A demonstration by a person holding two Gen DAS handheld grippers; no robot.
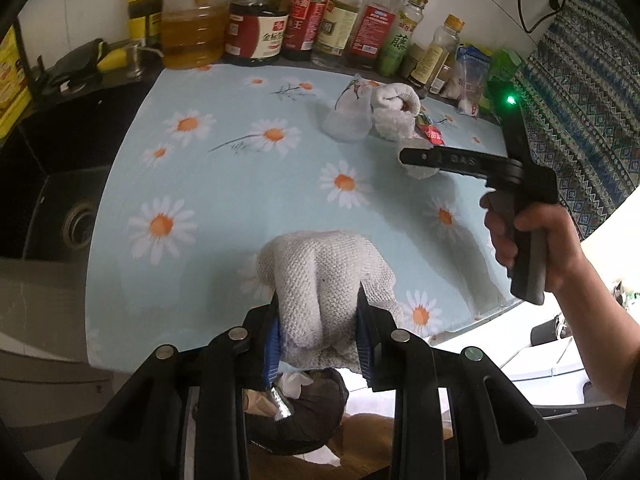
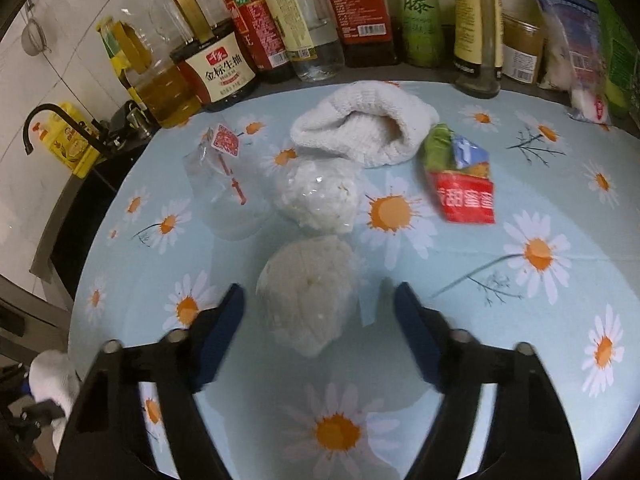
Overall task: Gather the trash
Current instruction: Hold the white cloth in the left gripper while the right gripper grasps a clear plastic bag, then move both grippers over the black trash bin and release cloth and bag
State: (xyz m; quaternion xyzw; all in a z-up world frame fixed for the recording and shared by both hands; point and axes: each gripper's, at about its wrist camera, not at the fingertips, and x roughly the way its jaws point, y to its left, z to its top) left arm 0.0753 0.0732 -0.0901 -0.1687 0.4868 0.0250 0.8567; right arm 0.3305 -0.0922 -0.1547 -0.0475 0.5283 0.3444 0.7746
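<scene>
My left gripper [image 1: 319, 322] is shut on a white knitted cloth [image 1: 320, 276], held at the near edge of the daisy-print table [image 1: 224, 184], above a dark trash bin [image 1: 308, 416] with paper in it. My right gripper [image 2: 318, 316] is open, its fingers either side of a crumpled white paper ball in clear wrap [image 2: 308, 292]. Behind it lie a second wrapped white ball [image 2: 318, 196], a clear plastic wrapper with a red label [image 2: 220, 184], a white towel [image 2: 368, 128] and a red and green snack packet [image 2: 460, 180]. The right gripper also shows in the left wrist view [image 1: 416, 158].
A row of oil, sauce and vinegar bottles [image 2: 280, 28] lines the table's back edge. Packets [image 2: 576, 52] stand at the back right. A black sink [image 1: 68, 208] with a black tap [image 2: 44, 120] lies to the left. A patterned cloth [image 1: 580, 120] hangs on the right.
</scene>
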